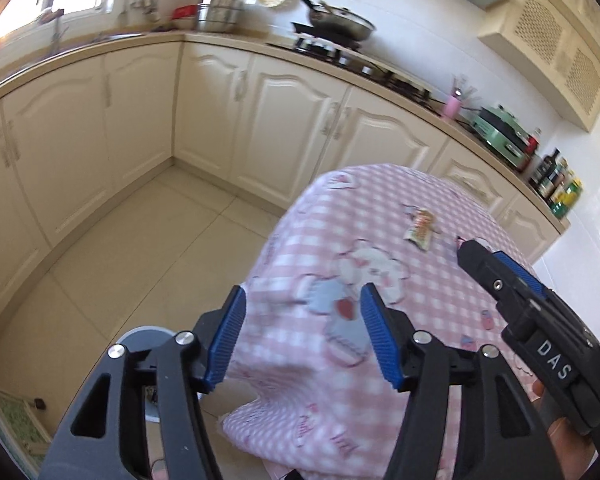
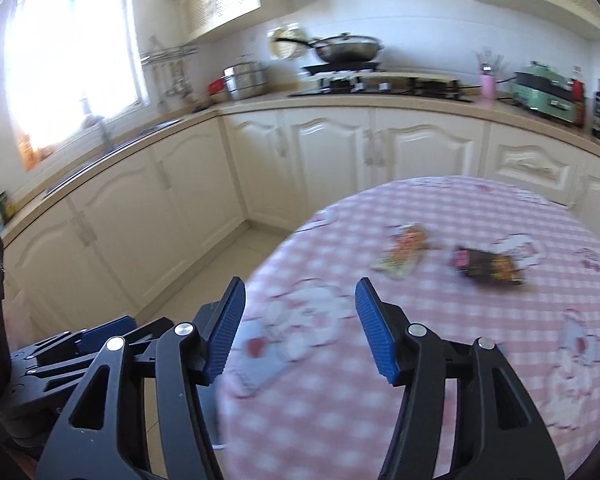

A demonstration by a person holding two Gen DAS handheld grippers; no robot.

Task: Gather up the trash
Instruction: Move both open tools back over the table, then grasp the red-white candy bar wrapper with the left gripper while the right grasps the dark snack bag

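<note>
**Two empty grippers approaching wrappers on a covered table**

Two pieces of trash lie flat and apart on the pink checked tablecloth: a pale orange wrapper and a dark wrapper, both ahead of the fingertips. The left gripper and right gripper each stand moderately wide with nothing between the blue pads, probably set to straddle a thin wrapper. A grey round object, possibly a bin, sits on the floor beside the table.

Home kitchen: cream cabinets; gas hob with wok; sink; pink-clothed table
</note>
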